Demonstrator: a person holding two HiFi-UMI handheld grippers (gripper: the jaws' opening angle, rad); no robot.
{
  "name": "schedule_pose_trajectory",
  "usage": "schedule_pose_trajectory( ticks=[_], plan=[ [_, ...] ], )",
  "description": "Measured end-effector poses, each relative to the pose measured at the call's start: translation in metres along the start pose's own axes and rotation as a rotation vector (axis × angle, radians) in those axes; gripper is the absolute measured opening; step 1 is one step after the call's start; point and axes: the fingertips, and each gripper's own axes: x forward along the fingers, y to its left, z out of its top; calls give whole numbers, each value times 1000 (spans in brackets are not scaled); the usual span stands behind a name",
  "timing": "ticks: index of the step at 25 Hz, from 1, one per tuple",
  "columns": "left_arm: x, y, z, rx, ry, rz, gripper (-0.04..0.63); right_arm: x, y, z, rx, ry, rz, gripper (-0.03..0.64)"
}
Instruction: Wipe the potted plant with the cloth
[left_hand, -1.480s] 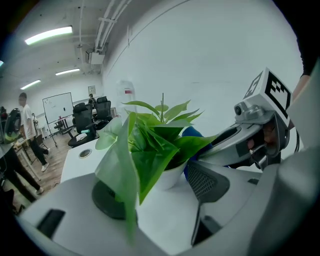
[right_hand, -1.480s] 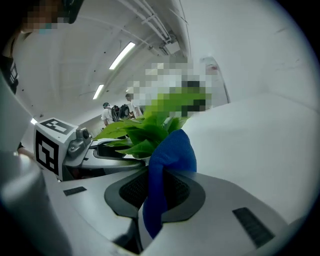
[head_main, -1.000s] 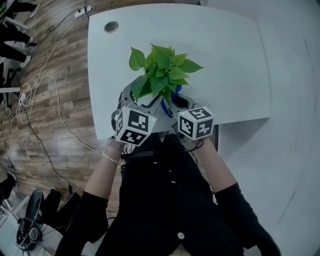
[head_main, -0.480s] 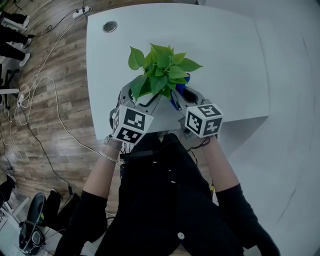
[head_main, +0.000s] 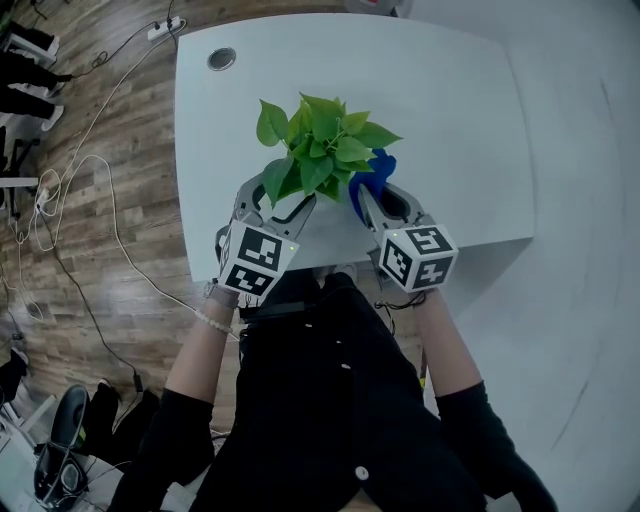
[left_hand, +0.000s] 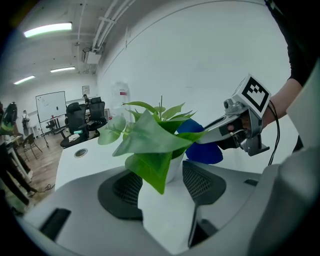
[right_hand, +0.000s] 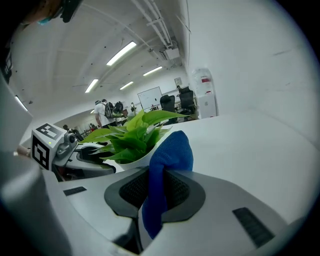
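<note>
The potted plant (head_main: 320, 150) stands on the table (head_main: 460, 110), near its front edge. The cloth (head_main: 376, 172), clamped in the right gripper (head_main: 368, 195), sits just right of it, perhaps touching the leaves. A cable grommet (head_main: 222, 58) lies at the table's far left corner.

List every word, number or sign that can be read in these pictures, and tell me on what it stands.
No text can be read anywhere.
Left marker cube, right marker cube: black-and-white square patterns only, no letters.
Whiteboard: marks too small to read.
Red label on the white appliance: too blurred.
</note>
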Motion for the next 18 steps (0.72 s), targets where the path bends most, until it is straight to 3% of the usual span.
schedule_pose_trajectory(
  ticks=[9,18],
  plan=[
    [-41,3,26,37,-44,70,66,-32,12,13,-134,-31,-2,84],
    [-74,-5,52,26,-100,151,21,-67,28,49,-176,-160,11,84]
  ],
)
